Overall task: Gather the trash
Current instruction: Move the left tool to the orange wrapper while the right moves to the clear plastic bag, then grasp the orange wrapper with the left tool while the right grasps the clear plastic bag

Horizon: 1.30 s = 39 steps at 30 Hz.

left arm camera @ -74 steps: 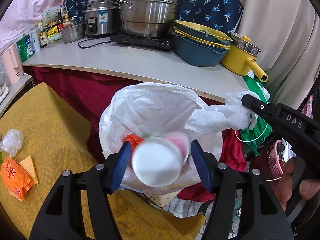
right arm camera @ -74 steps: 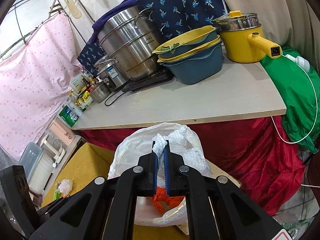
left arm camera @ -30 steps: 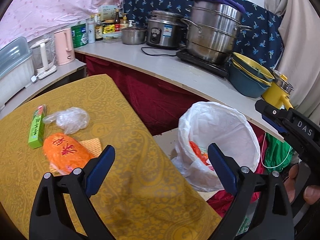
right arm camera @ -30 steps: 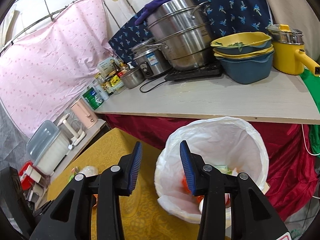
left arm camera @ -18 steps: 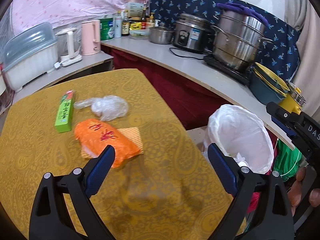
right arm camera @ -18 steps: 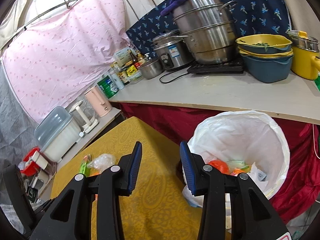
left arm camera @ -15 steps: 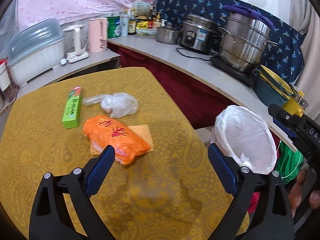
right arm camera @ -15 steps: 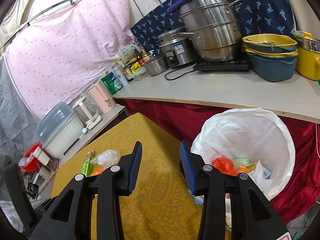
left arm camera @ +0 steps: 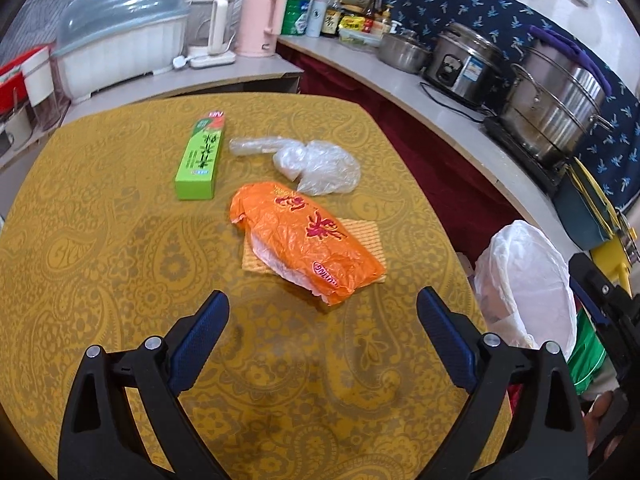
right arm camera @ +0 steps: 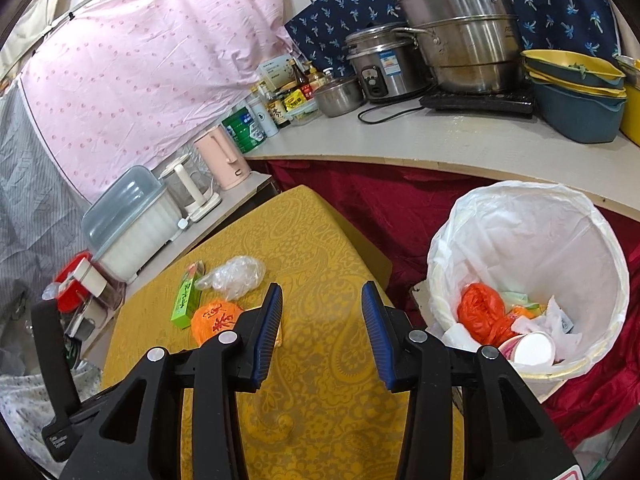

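Left gripper (left arm camera: 322,322) angled tableward (jaws wide).

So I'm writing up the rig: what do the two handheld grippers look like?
Both are matte black plastic with triangular cut-outs and silver pivot screws. The left gripper and the right gripper each carry two fingers with ribbed dark-blue pads. No cables or sleeves show; a white-and-red sticker sits at the right gripper's base.

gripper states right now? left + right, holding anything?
left gripper: open wide, empty, above the yellow table.
right gripper: open, empty, nothing between the jaws.
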Each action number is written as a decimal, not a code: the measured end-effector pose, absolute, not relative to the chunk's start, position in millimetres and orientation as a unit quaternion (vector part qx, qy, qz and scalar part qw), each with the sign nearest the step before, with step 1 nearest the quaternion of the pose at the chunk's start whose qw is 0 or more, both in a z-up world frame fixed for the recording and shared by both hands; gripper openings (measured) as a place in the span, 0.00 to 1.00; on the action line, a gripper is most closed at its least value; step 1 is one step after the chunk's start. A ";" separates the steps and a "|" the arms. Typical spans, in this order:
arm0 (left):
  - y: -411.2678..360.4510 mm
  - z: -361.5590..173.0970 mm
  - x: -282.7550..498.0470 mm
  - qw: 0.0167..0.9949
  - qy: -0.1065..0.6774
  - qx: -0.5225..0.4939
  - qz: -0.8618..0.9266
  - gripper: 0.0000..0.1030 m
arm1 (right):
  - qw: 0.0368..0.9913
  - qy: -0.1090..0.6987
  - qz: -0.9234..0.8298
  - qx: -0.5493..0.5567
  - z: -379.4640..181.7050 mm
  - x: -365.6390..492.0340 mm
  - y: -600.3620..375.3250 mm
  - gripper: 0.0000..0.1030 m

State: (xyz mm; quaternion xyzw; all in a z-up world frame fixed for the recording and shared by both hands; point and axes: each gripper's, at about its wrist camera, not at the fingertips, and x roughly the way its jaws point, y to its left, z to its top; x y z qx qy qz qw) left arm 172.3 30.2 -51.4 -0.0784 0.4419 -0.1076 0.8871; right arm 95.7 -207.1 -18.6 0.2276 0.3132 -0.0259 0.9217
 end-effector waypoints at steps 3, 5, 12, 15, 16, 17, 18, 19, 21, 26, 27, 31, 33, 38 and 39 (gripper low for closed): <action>30.5 -63.5 182.3 0.878 0.460 -0.090 -0.097 0.88 | 0.920 0.320 -0.024 0.227 -24.6 100.2 -204.1 0.39; 29.9 -72.1 190.5 0.871 0.473 -0.100 -0.091 0.88 | 0.917 0.325 -0.024 0.228 -29.9 104.1 -204.1 0.39; 23.8 -88.3 214.0 0.857 0.493 -0.127 -0.077 0.86 | 0.910 0.340 -0.031 0.234 -47.3 116.5 -211.4 0.39; 18.9 -98.2 225.6 0.847 0.510 -0.128 -0.074 0.73 | 0.908 0.345 -0.033 0.236 -52.8 122.1 -214.5 0.39; 17.3 -101.9 228.7 0.843 0.516 -0.129 -0.075 0.65 | 0.907 0.347 -0.034 0.236 -55.0 123.5 -215.0 0.39; 16.3 -104.6 230.7 0.840 0.522 -0.130 -0.077 0.62 | 0.907 0.349 -0.034 0.235 -57.0 125.3 -215.4 0.39; 15.8 -106.8 231.8 0.837 0.525 -0.132 -0.079 0.56 | 0.906 0.351 -0.035 0.235 -58.7 126.5 -215.6 0.39; 15.4 -108.3 232.1 0.835 0.527 -0.133 -0.086 0.44 | 0.905 0.352 -0.035 0.235 -60.0 127.9 -216.1 0.39; 15.0 -108.5 231.1 0.832 0.529 -0.132 -0.098 0.37 | 0.904 0.355 -0.035 0.235 -62.9 130.1 -216.1 0.39; 21.0 -97.6 221.1 0.838 0.518 -0.124 -0.118 0.10 | 0.902 0.362 -0.028 0.233 -66.5 134.2 -207.3 0.39; 25.2 -94.8 217.8 0.837 0.518 -0.126 -0.126 0.10 | 0.902 0.363 -0.026 0.232 -66.7 134.9 -205.9 0.39; 37.9 -84.5 209.1 0.845 0.506 -0.120 -0.129 0.09 | 0.903 0.366 -0.013 0.225 -66.0 138.3 -190.8 0.39; 45.2 -80.0 205.1 0.848 0.500 -0.120 -0.128 0.09 | 0.903 0.367 -0.005 0.222 -65.3 140.5 -182.0 0.39; 73.2 -66.2 195.9 0.858 0.484 -0.123 -0.116 0.09 | 0.904 0.370 0.013 0.214 -62.7 148.0 -161.1 0.39; 79.9 -62.9 194.4 0.861 0.480 -0.124 -0.112 0.09 | 0.905 0.370 0.018 0.211 -61.9 150.8 -155.9 0.39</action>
